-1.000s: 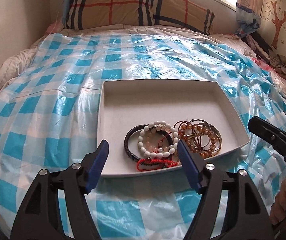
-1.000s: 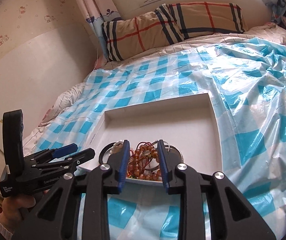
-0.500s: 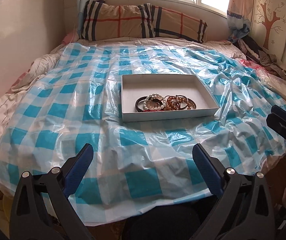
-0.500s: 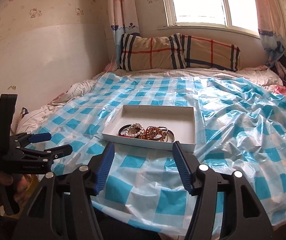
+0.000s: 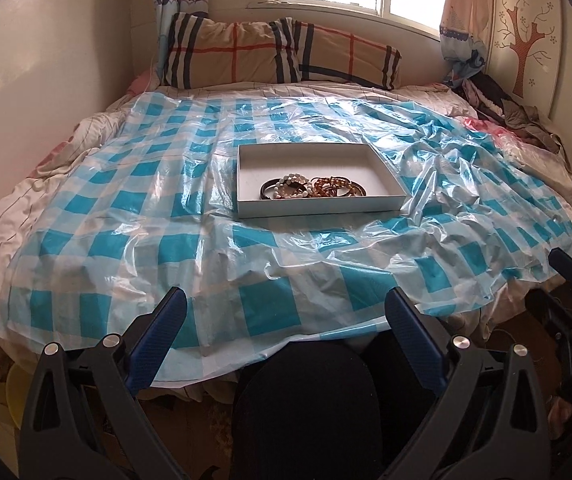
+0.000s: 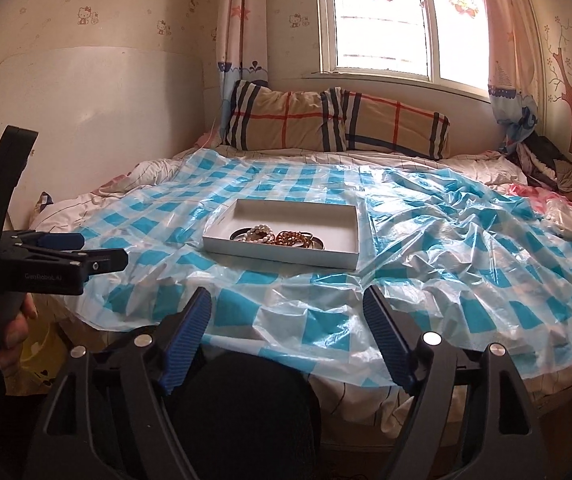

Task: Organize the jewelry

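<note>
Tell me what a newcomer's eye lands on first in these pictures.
First, the white tray in the middle of the bed, on a blue-checked plastic sheet, with a cluster of bracelets along its near side. Then the plaid pillow under the bright window. Nearest the camera, the left gripper and right gripper are open and empty.

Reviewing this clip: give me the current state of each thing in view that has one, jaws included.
White tray: open-topped, flat on the plastic sheet.
Bracelets: piled together inside the tray's near edge.
Left gripper: jaws wide open, nothing between them.
Right gripper: jaws open, have just been opening, nothing between them.
</note>
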`<state>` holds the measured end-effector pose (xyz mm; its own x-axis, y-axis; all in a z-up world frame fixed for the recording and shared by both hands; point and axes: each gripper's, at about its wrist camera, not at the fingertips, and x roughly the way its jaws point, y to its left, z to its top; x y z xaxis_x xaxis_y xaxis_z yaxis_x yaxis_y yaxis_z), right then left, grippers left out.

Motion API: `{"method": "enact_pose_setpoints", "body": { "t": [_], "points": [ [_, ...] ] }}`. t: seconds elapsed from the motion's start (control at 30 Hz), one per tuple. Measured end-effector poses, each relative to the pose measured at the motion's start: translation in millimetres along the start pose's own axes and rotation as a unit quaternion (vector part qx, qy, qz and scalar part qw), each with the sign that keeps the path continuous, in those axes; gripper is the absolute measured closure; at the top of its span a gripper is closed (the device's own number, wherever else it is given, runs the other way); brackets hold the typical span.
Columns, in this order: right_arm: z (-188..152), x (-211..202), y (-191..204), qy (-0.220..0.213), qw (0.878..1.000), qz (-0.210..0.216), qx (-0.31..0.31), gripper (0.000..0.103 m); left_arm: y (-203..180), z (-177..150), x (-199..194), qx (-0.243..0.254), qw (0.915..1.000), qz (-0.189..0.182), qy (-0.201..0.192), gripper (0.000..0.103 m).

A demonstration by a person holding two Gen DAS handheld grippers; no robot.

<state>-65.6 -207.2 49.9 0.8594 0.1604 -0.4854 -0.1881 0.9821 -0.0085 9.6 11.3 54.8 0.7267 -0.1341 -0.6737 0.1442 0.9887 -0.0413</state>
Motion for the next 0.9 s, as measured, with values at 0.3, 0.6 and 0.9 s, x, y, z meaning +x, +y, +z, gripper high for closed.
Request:
{"method": "enact_pose_setpoints", "body": {
  "t": [0.3, 0.6, 0.9],
  "points": [
    [-2.0, -22.5, 15.1, -0.022, 1.0, -0.009, -0.008, 0.02, -8.1, -5.0, -23.4, 0.004, 0.9998, 0.0, -0.021, 0.008],
    [-9.7, -37.0, 12.5, -0.027, 0.999, -0.028, 0.008, 0.015, -9.3, -19.4, -32.4, 0.011, 0.9997, 0.012, -0.018, 0.008],
    [-11.8, -39.7, 9.3, -0.025, 0.999, -0.041, 0.017, 0.011, -9.8, -24.2, -37.1, 0.013, 0.9994, 0.027, -0.019, 0.008]
  ]
}}
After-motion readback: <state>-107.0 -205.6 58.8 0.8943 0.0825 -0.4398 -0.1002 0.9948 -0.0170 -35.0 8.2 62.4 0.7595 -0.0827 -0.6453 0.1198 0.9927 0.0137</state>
